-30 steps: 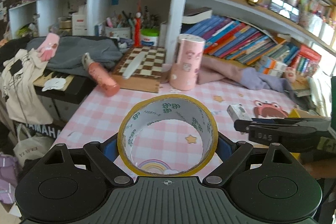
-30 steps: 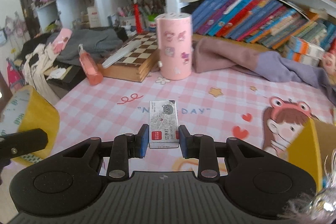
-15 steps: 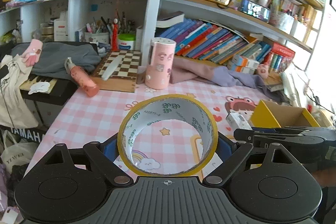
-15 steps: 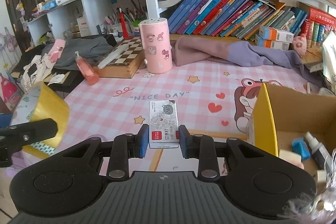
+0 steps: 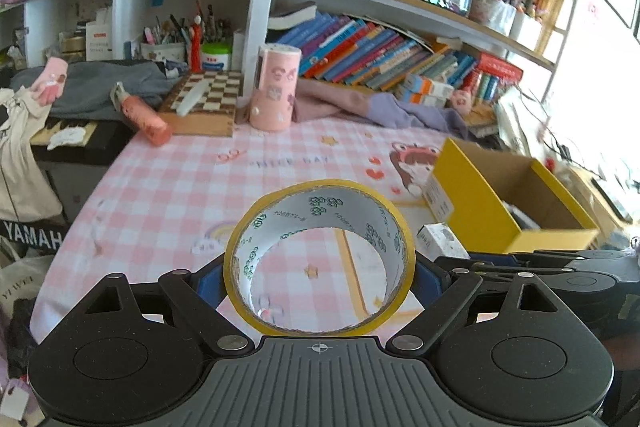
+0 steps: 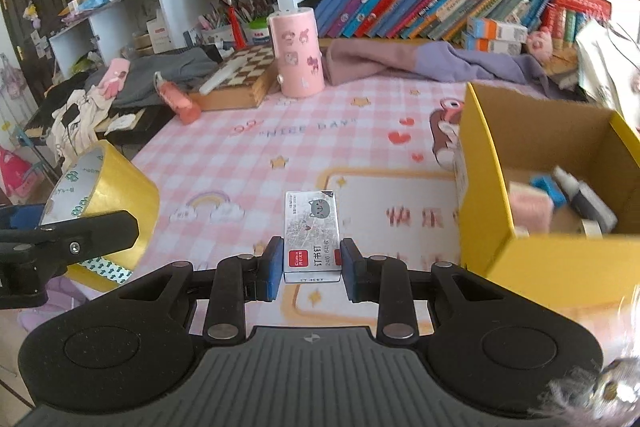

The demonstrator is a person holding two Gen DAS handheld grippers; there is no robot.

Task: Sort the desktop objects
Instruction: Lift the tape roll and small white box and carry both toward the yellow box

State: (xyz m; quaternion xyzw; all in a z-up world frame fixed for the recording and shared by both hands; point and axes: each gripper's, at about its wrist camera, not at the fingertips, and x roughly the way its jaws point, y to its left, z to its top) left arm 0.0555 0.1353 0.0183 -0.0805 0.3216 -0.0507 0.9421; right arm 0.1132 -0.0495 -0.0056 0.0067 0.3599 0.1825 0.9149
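Note:
A wide roll of yellow tape (image 5: 320, 255) stands on edge between the blue pads of my left gripper (image 5: 319, 277), which is shut on it above the pink checked desk. The same tape roll (image 6: 102, 199) shows at the left of the right wrist view. My right gripper (image 6: 308, 267) is shut on a small white staple box (image 6: 311, 235) with a red label and a grey cat print. The yellow cardboard box (image 6: 520, 251) stands open at the right, with several small items inside. In the left wrist view that yellow box (image 5: 472, 211) lies right of the tape.
A pink cylinder holder (image 6: 298, 51), a chessboard box (image 6: 240, 79) and a fallen orange bottle (image 6: 178, 101) sit at the desk's back. Purple cloth (image 6: 420, 63) lies under the bookshelf. Clothes and bags hang off the desk's left edge (image 5: 76, 211).
Both grippers have carried their loads rightwards and back from the desk's far side; the yellow box has come into view at the right. Neither grip has changed.

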